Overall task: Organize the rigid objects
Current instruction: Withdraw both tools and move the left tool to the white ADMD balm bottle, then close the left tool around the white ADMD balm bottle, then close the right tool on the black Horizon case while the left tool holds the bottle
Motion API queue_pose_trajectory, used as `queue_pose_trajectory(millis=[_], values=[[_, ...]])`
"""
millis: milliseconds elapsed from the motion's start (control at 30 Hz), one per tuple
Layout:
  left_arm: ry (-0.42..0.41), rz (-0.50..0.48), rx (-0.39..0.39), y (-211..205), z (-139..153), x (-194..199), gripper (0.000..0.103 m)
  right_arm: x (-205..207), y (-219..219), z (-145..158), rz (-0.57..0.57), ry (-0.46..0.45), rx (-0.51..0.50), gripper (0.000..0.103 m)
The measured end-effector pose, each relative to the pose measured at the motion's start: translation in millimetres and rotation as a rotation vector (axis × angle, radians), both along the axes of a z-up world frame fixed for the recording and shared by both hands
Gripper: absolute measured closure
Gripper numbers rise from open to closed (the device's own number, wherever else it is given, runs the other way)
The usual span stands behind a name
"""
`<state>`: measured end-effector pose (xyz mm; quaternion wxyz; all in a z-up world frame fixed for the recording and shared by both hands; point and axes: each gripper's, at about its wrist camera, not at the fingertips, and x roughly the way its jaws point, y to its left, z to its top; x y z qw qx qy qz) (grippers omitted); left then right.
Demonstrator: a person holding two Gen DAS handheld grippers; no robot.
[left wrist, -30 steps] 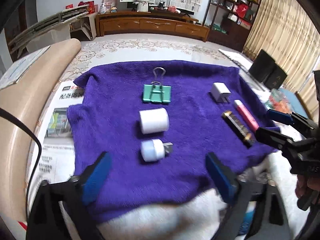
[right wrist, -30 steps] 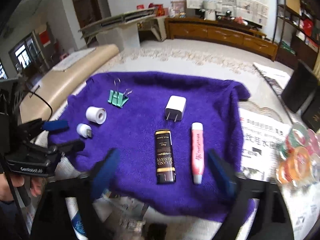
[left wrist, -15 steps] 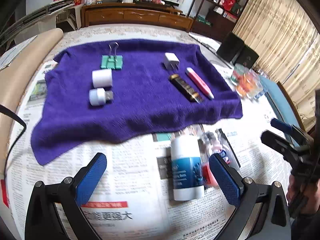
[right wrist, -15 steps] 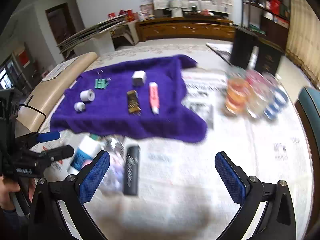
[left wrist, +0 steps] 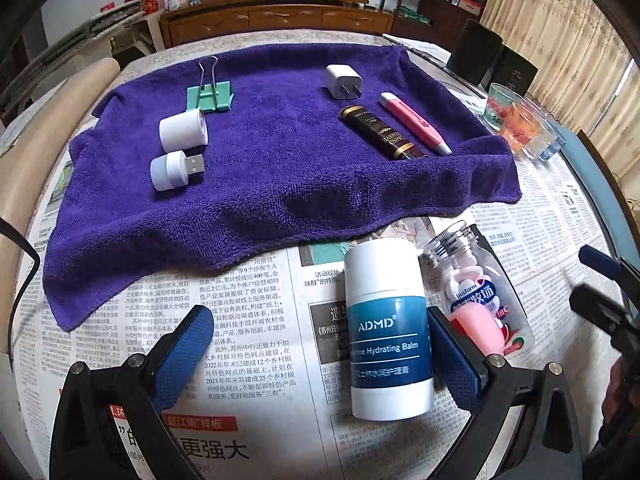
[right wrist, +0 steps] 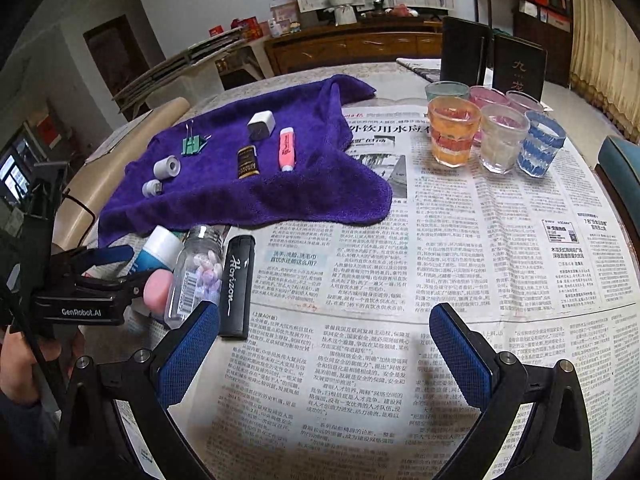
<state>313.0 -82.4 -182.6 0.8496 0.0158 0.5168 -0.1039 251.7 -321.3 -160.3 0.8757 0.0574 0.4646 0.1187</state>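
Note:
A purple towel [left wrist: 256, 184] carries a green binder clip [left wrist: 210, 96], a white roll [left wrist: 183, 130], a USB light [left wrist: 172, 170], a white charger [left wrist: 343, 81], a black tube [left wrist: 382, 132] and a pink highlighter [left wrist: 414, 123]. In front of it, on newspaper, lie a white-and-blue balm stick [left wrist: 386, 328], a clear bottle with a pink cap [left wrist: 476, 304] and a black lighter [right wrist: 238, 284]. My left gripper [left wrist: 320, 360] is open, low over the paper, with the balm stick between its fingers, close to the right one. My right gripper [right wrist: 324, 360] is open over bare newspaper, the lighter just beyond its left finger.
Several coloured glasses [right wrist: 454, 136] stand at the back right, with two dark boxes [right wrist: 492, 60] behind them. A rolled beige mat [left wrist: 44, 128] lies along the left edge. Newspaper [right wrist: 480, 240] covers the round table. A hand [right wrist: 16, 360] holds the left gripper.
Both grippers have drawn back from the towel to the near newspaper area. The left one has dropped closer to the balm stick and bottle. Both stay open.

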Motion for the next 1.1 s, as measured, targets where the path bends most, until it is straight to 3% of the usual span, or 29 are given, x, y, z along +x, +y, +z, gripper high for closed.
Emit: queue_pose_trajectory(millis=[133,233,667,833,867,1100], values=[[-0.023,-0.003,0.011,-0.6,0.9,-3.7,0.002,-2.9,3.9,-1.3,0.020,0.005,-0.004,0.000],[-0.043,-0.024,0.016,-3.2,2.3,-8.1,0.010,-6.7,7.9,-1.0,0.037,-0.002,-0.019,0.000],[-0.083,-0.078,0.040,-19.1,7.6,-17.8,0.057,-12.9,16.9,-1.8,0.075,0.006,-0.043,0.000],[-0.103,-0.082,0.042,-19.0,6.7,-17.5,0.062,-12.3,17.2,-3.6,0.077,0.016,-0.047,0.000],[-0.102,-0.086,0.042,-19.4,7.3,-17.3,0.069,-12.1,17.2,-4.3,0.076,0.018,-0.048,0.000],[-0.104,-0.069,0.020,-11.0,7.6,-21.6,0.069,-9.0,17.6,-10.0,0.065,0.031,-0.046,0.000]])
